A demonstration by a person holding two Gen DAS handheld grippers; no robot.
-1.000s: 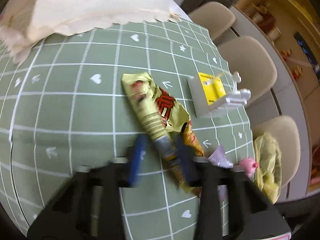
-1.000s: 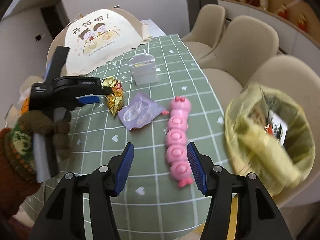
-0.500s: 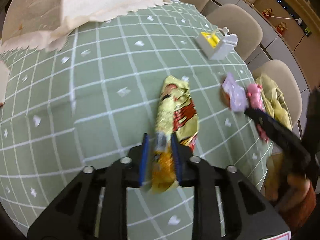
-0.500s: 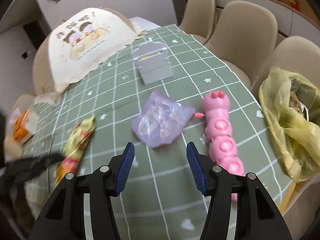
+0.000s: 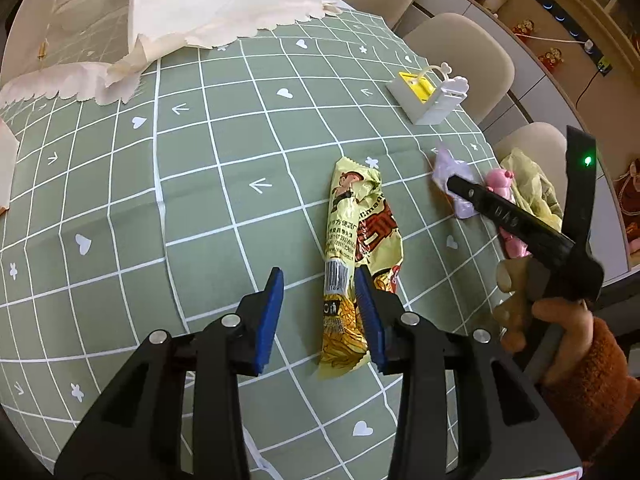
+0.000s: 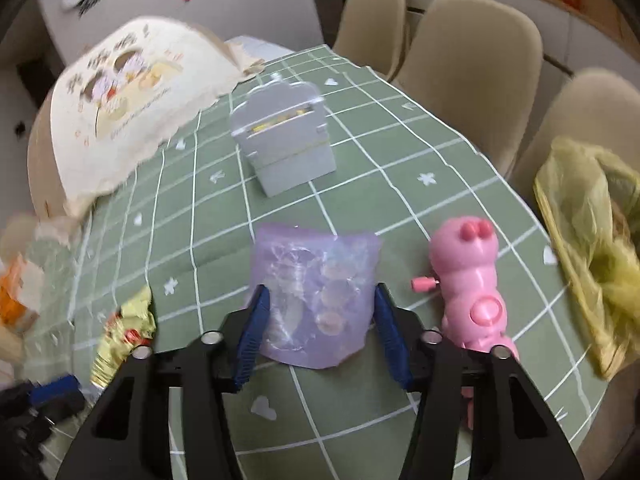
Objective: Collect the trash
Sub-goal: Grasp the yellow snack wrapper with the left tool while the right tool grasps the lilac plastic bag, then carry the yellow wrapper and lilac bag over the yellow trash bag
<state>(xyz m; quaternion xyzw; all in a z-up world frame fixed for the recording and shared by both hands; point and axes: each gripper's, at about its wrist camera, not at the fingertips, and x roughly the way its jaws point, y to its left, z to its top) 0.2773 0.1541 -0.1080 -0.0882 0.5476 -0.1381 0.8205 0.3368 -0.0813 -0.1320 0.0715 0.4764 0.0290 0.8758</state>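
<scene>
A yellow snack wrapper (image 5: pixel 360 240) lies flat on the green checked tablecloth (image 5: pixel 160 200). My left gripper (image 5: pixel 320 316) straddles its near end; the jaws are opening, the left pad is well clear and the right pad sits at the wrapper's edge. In the right wrist view a crumpled purple plastic bag (image 6: pixel 316 292) lies between the pads of my right gripper (image 6: pixel 320 328). Those jaws are closing, with both pads at the bag's sides and the bag still flat. The yellow trash bag (image 6: pixel 592 248) hangs open off the table's right edge.
A pink caterpillar toy (image 6: pixel 472 292) lies just right of the purple bag. A grey box (image 5: pixel 432 96) stands farther back, and a cream mesh food cover (image 5: pixel 224 0) sits at the far end. Beige chairs (image 6: pixel 472 60) line the right side. A hand (image 5: pixel 520 312) in an orange sleeve holds the right gripper.
The left jaws, narrow around the wrapper half a second ago, now stand wider. The right gripper came forward and down over the purple bag, and its jaws narrowed around it.
</scene>
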